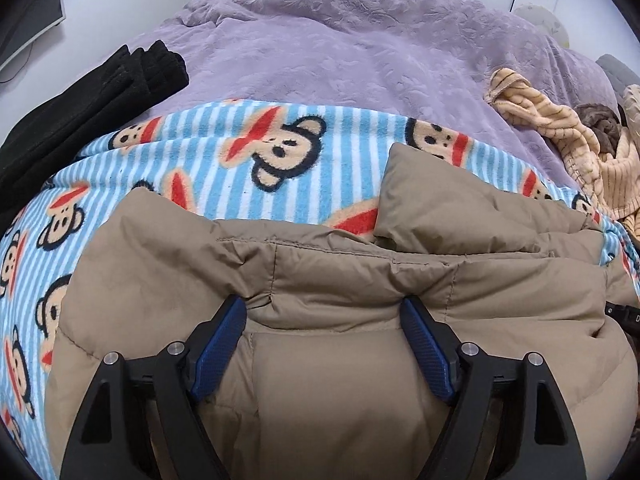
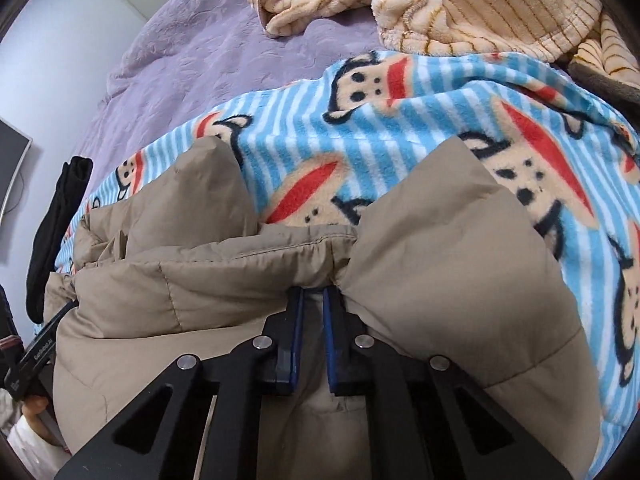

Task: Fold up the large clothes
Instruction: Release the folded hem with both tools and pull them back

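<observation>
A tan puffer jacket [image 1: 360,280] lies bunched on a blue striped monkey blanket [image 1: 224,160] on the bed. In the left wrist view my left gripper [image 1: 324,308] is open, its blue-padded fingers [image 1: 224,344] spread wide and resting against a fold of the jacket. In the right wrist view my right gripper [image 2: 314,292] is shut on a seam edge of the jacket [image 2: 224,276], with cloth pinched between the blue pads [image 2: 329,320]. The blanket also shows beyond the jacket in the right wrist view [image 2: 400,128].
A purple bedspread [image 1: 340,52] covers the bed. A folded black garment [image 1: 100,96] lies at the left. A beige striped fleece pile [image 2: 460,4] lies at the far right. A monitor [image 1: 28,12] stands by the wall at the left.
</observation>
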Demonstrator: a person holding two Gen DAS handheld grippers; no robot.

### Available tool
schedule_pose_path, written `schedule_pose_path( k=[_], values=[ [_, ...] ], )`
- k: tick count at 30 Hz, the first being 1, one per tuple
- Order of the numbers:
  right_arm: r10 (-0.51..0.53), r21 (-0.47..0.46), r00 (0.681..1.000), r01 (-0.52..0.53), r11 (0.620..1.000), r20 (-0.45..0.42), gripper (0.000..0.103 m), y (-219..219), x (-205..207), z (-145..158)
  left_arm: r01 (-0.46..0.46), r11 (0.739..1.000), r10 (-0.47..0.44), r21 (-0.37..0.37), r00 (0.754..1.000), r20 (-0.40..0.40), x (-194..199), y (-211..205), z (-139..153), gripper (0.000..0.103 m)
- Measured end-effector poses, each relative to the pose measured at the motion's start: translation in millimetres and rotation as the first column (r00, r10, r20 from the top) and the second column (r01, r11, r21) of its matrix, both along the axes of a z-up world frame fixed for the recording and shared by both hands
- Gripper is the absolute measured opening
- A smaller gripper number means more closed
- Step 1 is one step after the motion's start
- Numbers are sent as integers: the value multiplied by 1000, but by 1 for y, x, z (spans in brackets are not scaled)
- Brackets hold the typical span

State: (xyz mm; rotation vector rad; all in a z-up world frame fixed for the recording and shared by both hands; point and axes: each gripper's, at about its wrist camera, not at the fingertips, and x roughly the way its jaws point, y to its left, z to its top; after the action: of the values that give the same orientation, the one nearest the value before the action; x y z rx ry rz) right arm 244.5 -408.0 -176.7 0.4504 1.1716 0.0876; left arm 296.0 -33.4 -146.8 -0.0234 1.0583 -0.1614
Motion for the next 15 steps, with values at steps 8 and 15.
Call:
schedule_pose_path(
  k=[8,15],
  values=[
    [-19,-9,1000,19,1000,-10,8,-7,-4,9,20,994,-25,108,999,46,-28,25,24,81],
    [-54,-62,999,54,997,10,13,-35,-51,43,-28,990,25,140,999,28,-65,64,46,81]
  ],
)
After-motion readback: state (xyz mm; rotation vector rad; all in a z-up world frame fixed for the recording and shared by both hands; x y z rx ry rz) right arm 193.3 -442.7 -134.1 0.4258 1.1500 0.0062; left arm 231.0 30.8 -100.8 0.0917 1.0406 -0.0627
